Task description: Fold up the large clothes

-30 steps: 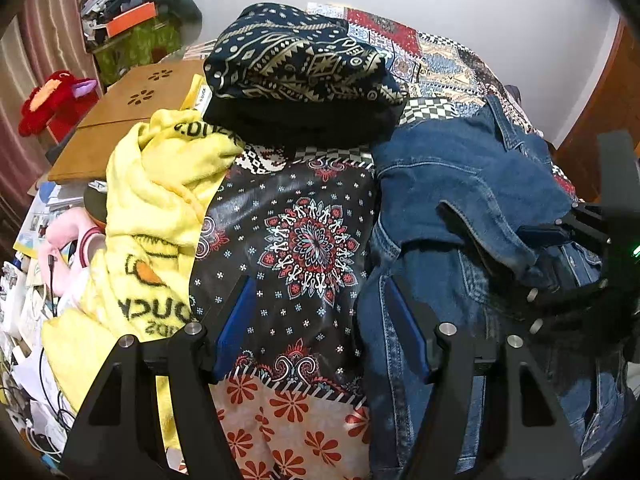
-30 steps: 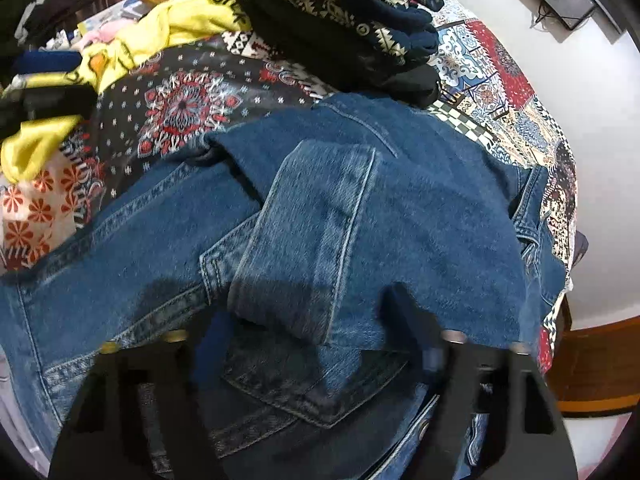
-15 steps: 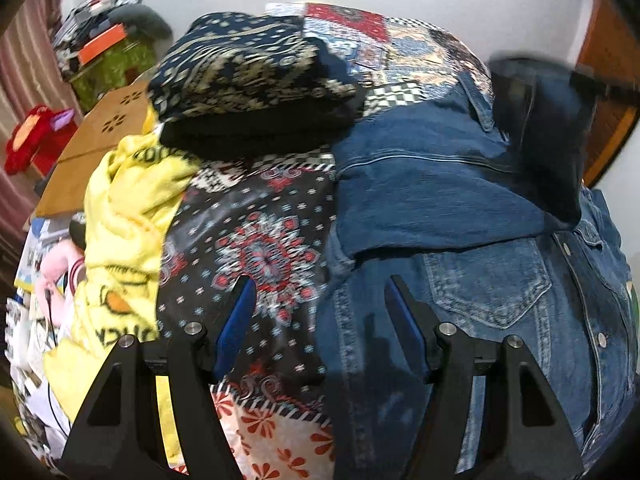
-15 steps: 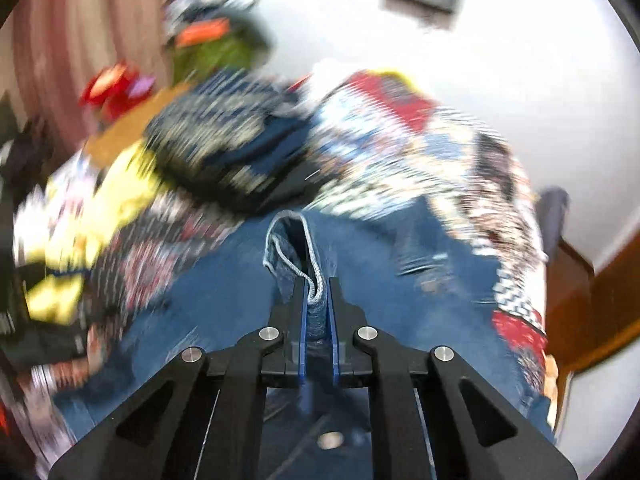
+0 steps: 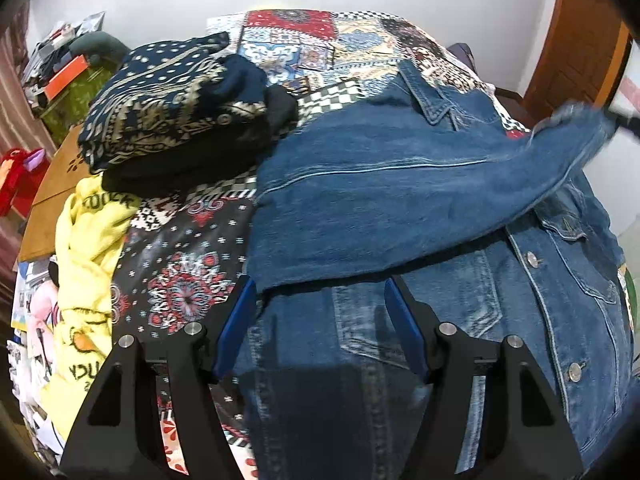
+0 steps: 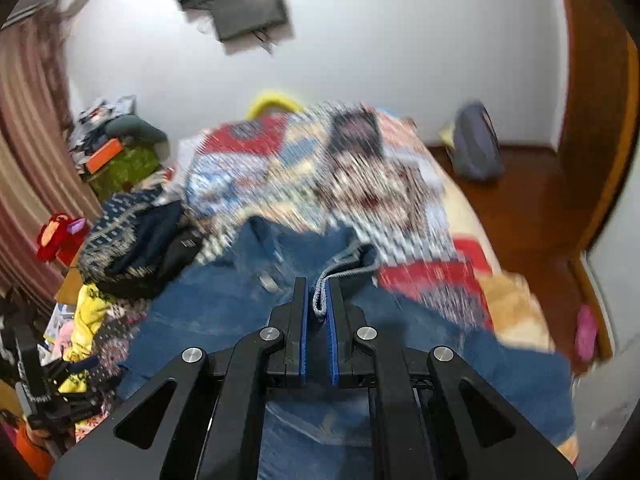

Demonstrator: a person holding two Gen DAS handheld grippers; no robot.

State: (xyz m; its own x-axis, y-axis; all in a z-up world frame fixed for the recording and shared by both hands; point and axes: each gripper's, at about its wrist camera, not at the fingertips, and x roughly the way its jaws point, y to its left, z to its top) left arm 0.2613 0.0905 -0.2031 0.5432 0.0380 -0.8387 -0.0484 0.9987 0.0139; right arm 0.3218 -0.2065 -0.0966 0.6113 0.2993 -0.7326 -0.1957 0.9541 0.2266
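Note:
A blue denim jacket (image 5: 400,208) lies on the patterned bedspread (image 5: 320,40), buttons up along its right side. One sleeve (image 5: 560,140) is stretched up and off to the right. My right gripper (image 6: 317,284) is shut on that sleeve's cuff (image 6: 320,300), lifted above the bed; the view is blurred by motion. My left gripper (image 5: 318,292) hovers open over the jacket's lower left part, with only the cloth below showing between its blue pads. The right gripper shows in the left wrist view only as a blur at the far right edge.
A stack of folded dark patterned clothes (image 5: 176,96) sits at the back left of the bed. A yellow garment (image 5: 88,240) lies along the left edge. A cluttered shelf (image 6: 116,156) stands left, a backpack (image 6: 476,144) on the wooden floor right.
My right gripper shut on the sleeve cuff and swung it up and across to the right, unfolding the sleeve. My left gripper slid right, over the jacket, still open.

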